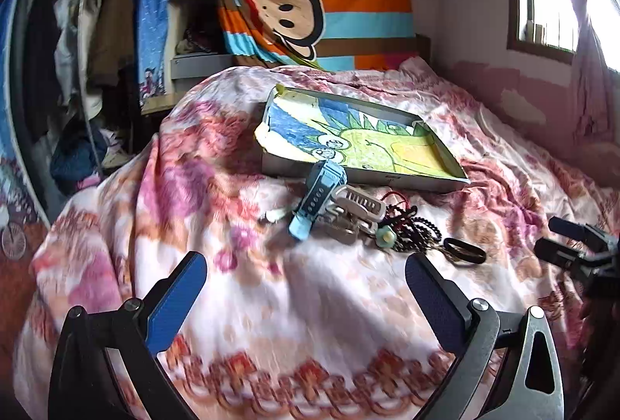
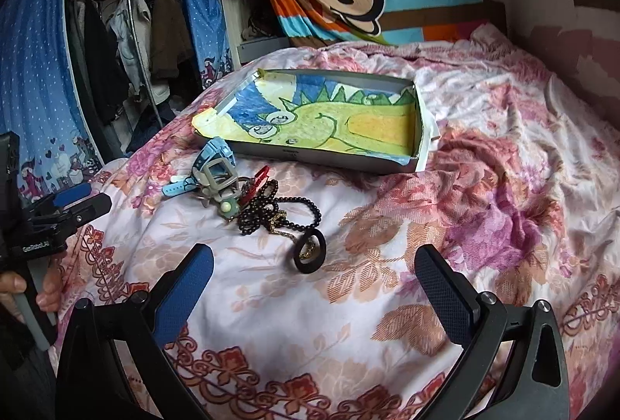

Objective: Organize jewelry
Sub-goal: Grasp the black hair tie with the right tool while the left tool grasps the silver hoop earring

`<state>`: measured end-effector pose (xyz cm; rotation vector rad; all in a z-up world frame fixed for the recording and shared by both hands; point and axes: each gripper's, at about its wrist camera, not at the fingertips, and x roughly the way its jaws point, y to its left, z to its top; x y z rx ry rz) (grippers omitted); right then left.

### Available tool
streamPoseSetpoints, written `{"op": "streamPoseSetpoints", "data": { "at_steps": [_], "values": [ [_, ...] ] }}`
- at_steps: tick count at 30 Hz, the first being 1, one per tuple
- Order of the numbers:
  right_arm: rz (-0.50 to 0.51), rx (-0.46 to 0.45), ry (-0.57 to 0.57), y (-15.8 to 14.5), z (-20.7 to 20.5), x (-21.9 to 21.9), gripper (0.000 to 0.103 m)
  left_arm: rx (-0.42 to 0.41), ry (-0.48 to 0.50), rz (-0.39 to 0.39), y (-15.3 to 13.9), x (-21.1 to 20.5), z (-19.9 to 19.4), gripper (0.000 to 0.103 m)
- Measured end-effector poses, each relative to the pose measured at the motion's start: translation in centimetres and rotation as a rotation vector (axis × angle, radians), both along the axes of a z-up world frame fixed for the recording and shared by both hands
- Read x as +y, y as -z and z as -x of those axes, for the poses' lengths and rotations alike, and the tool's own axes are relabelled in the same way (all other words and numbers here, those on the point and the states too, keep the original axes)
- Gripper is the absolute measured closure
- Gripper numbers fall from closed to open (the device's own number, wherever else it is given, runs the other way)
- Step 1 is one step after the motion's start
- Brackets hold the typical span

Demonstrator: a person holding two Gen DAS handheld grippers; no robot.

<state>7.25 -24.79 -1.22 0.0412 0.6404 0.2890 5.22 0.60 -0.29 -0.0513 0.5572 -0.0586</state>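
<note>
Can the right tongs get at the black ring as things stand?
Probably yes. The right tongs are open, and the black ring lies flat on the bedspread just ahead, at the near edge of the jewelry pile, with nothing between.

The left gripper [image 1: 306, 288] is wide open above the flowery blanket [image 1: 240, 303], and just past it a blue watch [image 1: 317, 203], black beads [image 1: 418, 230] and a black ring [image 1: 465, 251] lie near a tray [image 1: 445, 179].

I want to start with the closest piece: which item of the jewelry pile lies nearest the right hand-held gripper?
The black ring band, lying flat at the pile's near end, apart from the black bead necklace and blue watch farther back.
</note>
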Motion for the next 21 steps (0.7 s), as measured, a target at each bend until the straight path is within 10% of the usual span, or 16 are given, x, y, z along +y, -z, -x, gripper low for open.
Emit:
{"op": "streamPoseSetpoints", "data": {
  "at_steps": [14,21],
  "values": [
    [0.073,0.088,-0.132,1.6,-4.4,2.0,0.001,0.129,0.053,0.027,1.7,0.9,-5.5,0.023],
    [0.09,0.107,-0.2,1.9,-6.1,2.7,0.011,0.177,0.181,0.164,2.1,-0.1,-6.9,0.038]
  ]
}}
